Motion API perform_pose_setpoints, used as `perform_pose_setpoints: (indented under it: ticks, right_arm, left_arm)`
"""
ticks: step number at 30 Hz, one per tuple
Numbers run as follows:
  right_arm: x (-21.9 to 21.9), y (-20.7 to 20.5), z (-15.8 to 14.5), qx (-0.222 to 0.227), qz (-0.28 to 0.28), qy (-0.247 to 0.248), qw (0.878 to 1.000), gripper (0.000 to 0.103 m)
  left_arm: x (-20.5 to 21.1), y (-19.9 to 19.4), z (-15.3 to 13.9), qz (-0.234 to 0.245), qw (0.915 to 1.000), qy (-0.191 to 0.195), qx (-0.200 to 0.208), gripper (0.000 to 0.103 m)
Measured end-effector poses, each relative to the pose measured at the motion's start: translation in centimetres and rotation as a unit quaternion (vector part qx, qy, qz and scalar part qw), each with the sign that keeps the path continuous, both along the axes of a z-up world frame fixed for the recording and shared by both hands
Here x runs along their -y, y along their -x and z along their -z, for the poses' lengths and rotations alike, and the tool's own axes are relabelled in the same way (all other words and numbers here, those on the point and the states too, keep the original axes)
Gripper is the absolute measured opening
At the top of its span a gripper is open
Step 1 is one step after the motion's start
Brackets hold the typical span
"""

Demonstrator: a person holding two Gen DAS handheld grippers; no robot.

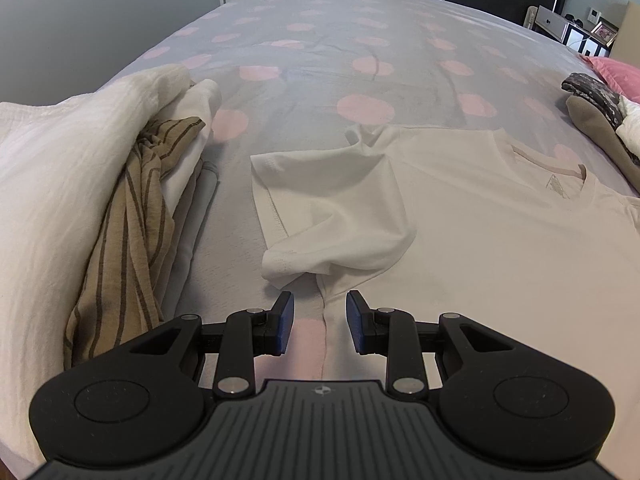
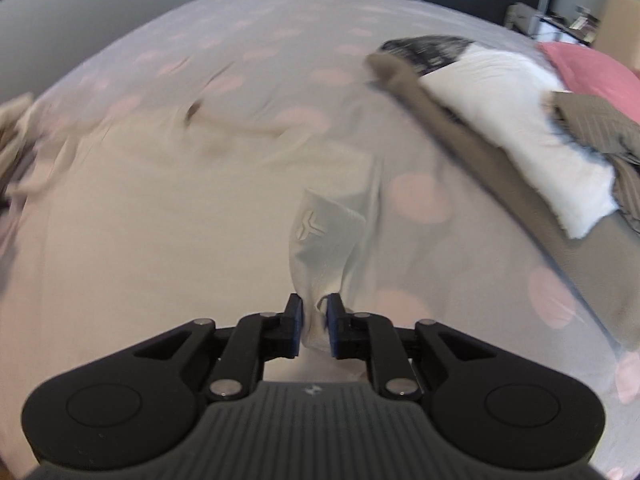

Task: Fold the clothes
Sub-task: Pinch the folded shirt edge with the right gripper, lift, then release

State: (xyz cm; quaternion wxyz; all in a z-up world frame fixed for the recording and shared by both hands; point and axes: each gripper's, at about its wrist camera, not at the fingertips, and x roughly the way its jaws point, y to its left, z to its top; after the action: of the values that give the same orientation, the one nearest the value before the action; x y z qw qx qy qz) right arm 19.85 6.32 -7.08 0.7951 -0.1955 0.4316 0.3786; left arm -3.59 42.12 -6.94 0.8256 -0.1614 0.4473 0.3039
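Note:
A white T-shirt (image 1: 460,208) lies spread on the bed, collar toward the right, its left sleeve (image 1: 332,216) rumpled and folded over. My left gripper (image 1: 320,306) is open just above the shirt's side seam, below that sleeve, with nothing between its fingers. In the right wrist view, which is motion-blurred, the same white T-shirt (image 2: 160,208) fills the left half. My right gripper (image 2: 314,312) is shut on the shirt's right sleeve (image 2: 324,240), lifting it; a small logo shows on the raised cloth.
The bed has a grey cover with pink dots (image 1: 304,40). A heap of clothes, white and tan-striped (image 1: 132,200), sits at the left. Another pile (image 2: 520,136) with white, brown and striped items lies at the right beside a pink pillow (image 2: 592,72). Furniture (image 1: 568,28) stands beyond the bed.

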Motion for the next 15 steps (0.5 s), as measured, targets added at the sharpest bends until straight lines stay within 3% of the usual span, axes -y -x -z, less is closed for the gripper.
perform_pose_setpoints:
  ticks: [2,5,11,15]
  right_arm:
    - [-0.4,1.2,0.8,-0.014,-0.037,0.017,0.999,0.027]
    - [0.3,2.2,0.7,-0.02,-0.055,0.017,0.998,0.029]
    - [2.4,0.4,-0.7,-0.019,0.015,-0.018,1.0,0.03]
    - [2.6,-0.8,0.4,-0.032,0.046,0.0,0.998,0.029]
  left_arm:
    - [-0.1,0.1,-0.1,-0.002,1.0,0.001,0.001,0.027]
    - [-0.3,0.0,-0.1,-0.004,1.0,0.002,0.002,0.027]
    - [-0.1,-0.4,0.0,-0.002,1.0,0.002,-0.002,0.027]
    - [0.2,-0.6,0.0,0.001,1.0,0.001,-0.003,0.027]
